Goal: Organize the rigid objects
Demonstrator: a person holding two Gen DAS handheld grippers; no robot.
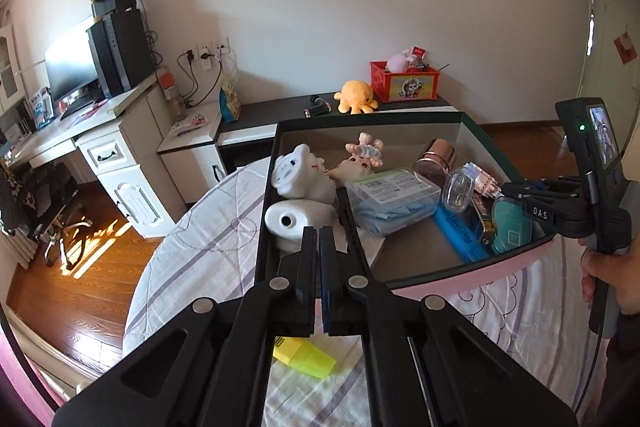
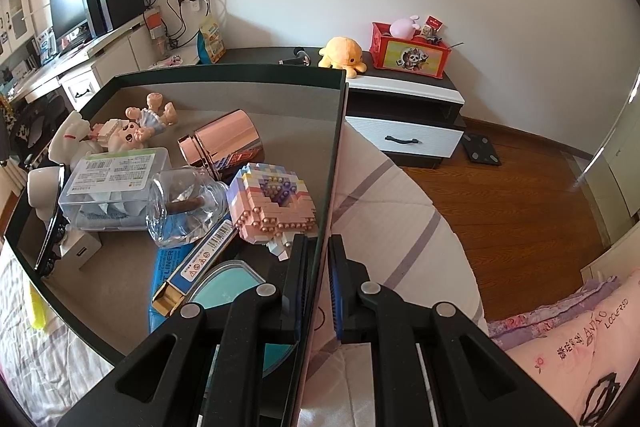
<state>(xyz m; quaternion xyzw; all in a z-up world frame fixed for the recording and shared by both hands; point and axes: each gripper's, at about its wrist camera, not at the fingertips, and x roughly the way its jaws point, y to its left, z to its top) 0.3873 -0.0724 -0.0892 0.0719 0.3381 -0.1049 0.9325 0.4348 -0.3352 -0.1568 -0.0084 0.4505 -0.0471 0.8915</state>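
In the left wrist view we saw a white desk with a monitor at the far left of the frame, and a bed sheet with purple stripes spreading below it. Low in the frame, just left of centre, a yellow highlighter lay on the sheet, partly hidden under our left gripper, whose jaws were pressed together with nothing between them. Above those fingertips stood the open box on the bed, with white ceramic figures at its left end, a clear plastic case in the middle, and a rose-gold canister and a blue highlighter towards the right. At the right edge our right gripper reached over the box's rim, a hand on its handle. In the right wrist view, the glass bottle and the pastel brick model lay left of centre, and the right gripper was clamped on the box's side wall.
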